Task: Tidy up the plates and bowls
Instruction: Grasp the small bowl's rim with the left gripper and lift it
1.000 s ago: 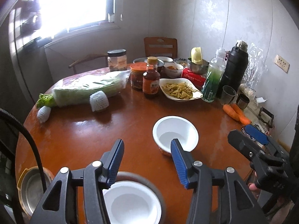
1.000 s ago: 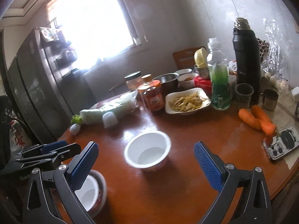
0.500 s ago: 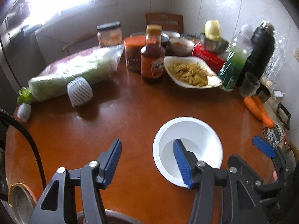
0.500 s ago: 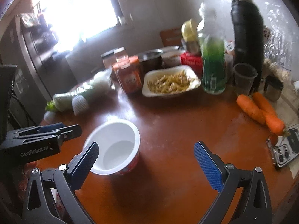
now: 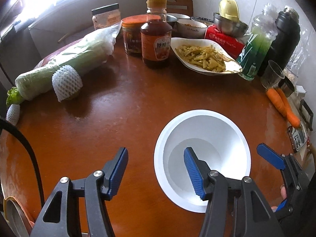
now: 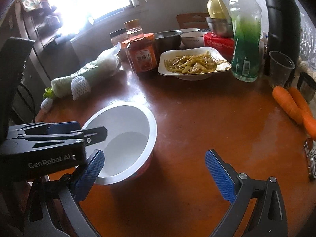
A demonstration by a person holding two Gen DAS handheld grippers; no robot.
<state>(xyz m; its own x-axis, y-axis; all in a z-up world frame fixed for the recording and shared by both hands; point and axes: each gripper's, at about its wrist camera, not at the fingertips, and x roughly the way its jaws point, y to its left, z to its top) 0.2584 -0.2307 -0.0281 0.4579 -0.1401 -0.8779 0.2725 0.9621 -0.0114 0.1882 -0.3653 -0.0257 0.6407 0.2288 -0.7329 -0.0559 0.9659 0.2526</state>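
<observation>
A white bowl [image 5: 217, 130] with a red outside stands on the brown round table [image 5: 118, 118]. My left gripper [image 5: 155, 158] is open. Its right finger is inside the bowl and its left finger outside, so the bowl's near left rim lies between them without the pads pressing. My right gripper [image 6: 154, 158] stands wide open just right of the bowl [image 6: 128, 122], with its left fingertip in front of the near rim. From the right wrist view the left gripper [image 6: 86, 131] reaches over the bowl's left edge. A plate of yellow-green food [image 5: 205, 57] sits further back.
Behind stand a sauce bottle [image 5: 156, 39], jars, a wrapped cabbage [image 5: 65, 59], steel and ceramic bowls [image 6: 169, 37], a red box, a green bottle [image 6: 244, 45], a black flask, a cup and carrots [image 6: 292, 102]. A phone [image 5: 298, 138] lies at the right edge. A metal bowl [image 5: 13, 217] shows bottom left.
Both grippers came down and forward toward the white bowl. The left one's right finger now sits inside it. The second bowl below the left gripper has left the view.
</observation>
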